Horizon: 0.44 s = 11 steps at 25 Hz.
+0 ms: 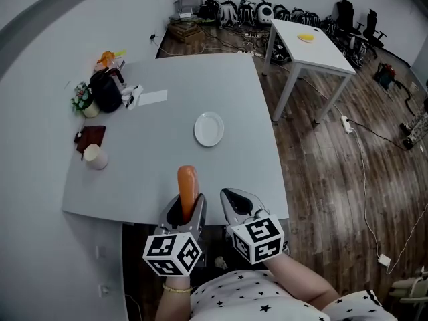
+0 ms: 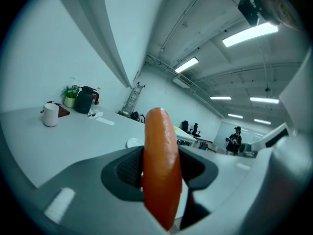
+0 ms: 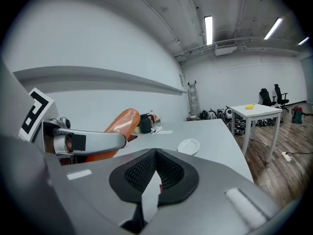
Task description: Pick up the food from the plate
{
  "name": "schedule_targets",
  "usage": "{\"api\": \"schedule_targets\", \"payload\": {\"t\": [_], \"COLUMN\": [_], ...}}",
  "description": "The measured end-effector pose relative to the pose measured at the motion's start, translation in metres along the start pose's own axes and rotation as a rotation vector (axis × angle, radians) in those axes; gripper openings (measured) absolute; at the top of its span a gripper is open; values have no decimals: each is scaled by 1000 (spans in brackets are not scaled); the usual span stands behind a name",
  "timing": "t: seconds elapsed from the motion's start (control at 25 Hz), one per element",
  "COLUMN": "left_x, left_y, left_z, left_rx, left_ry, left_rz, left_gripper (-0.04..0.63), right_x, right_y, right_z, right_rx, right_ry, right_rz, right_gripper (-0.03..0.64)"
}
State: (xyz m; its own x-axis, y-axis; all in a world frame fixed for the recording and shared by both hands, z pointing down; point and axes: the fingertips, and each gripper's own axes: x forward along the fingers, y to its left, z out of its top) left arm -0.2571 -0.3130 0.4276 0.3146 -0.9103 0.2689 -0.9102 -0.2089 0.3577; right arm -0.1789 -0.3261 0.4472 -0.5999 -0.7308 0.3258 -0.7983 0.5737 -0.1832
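Food: an orange, sausage-shaped piece (image 1: 187,184) is held clear of the plate, above the near edge of the worktop.
Left tool (image 1: 188,206): it is clamped on the lower part of the food, with a pad pressed against each side.
Long axis: the food is carried in line with the jaws, and its rounded end is pointed away from the person, toward the plate.
Right tool (image 1: 234,202): its jaws are brought together with nothing between them, and it is held just beside the left tool.
Plate (image 1: 209,129): white, round and empty, it is set ahead of both tools, well apart from them and about equally far from each.
Progress: the pick-up is judged done, since the food is gripped and the plate is bare.
Worktop (image 1: 167,159): grey and mostly bare, with a pale cup (image 1: 95,156) and a dark bag (image 1: 105,89) kept at the far left.
Room: a wooden floor (image 1: 334,179) and a white side table (image 1: 321,55) can be seen to the right.
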Motion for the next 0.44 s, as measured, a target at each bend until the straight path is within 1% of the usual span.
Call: {"api": "schedule_targets", "payload": {"t": [0.2,0.44], "left_x": [-5,-10], "left_y": [-6,-15], "left_z": [-3,-10], "left_rx": [2,8], "left_ry": [1,4], "left_rz": [-9,-41], "left_gripper": [196,197], "right_x": [-8,-16], "right_y": [2,4], "right_z": [-2,-9], "right_rx": [1,-10], "right_ry": [-3,-4], "right_rz": [-1,-9], "right_gripper": [-2,-2]}}
